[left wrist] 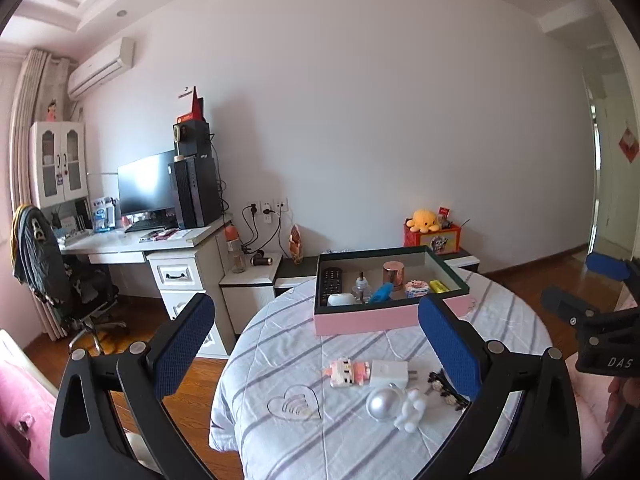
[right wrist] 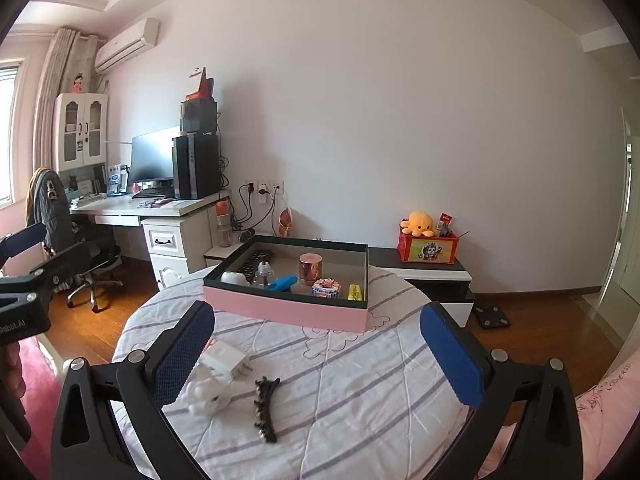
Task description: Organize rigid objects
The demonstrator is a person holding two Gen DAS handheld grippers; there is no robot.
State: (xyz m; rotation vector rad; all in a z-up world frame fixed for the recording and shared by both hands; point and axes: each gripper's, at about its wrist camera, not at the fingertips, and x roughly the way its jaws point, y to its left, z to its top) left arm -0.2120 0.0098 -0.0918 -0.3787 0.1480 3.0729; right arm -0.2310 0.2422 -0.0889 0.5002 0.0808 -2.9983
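Both tools, left tool [left wrist: 316, 344] and right tool [right wrist: 316, 350], hang spread wide, gripping nothing, over the striped round worktop [left wrist: 280, 328]. Nearest lie a white charger [right wrist: 223, 362], a black hair clip [right wrist: 265, 406] and a white figurine [right wrist: 208, 398]. At twelve o'clock, the pink box [right wrist: 288, 308] holds a remote [left wrist: 330, 280], copper cup [right wrist: 310, 269], blue item [right wrist: 282, 282] and yellow item [right wrist: 353, 292]. "DAS" shows on the right tool's body.

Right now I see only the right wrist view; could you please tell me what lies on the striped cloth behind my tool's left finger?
Observer: A pink block figure lies right beside the white charger.
Operator: Thank you; is anything else hidden there?
Observer: A silver ball sits next to the white figurine.
Operator: Is the left tool holding anything?
Observer: No, the left tool is open and empty.
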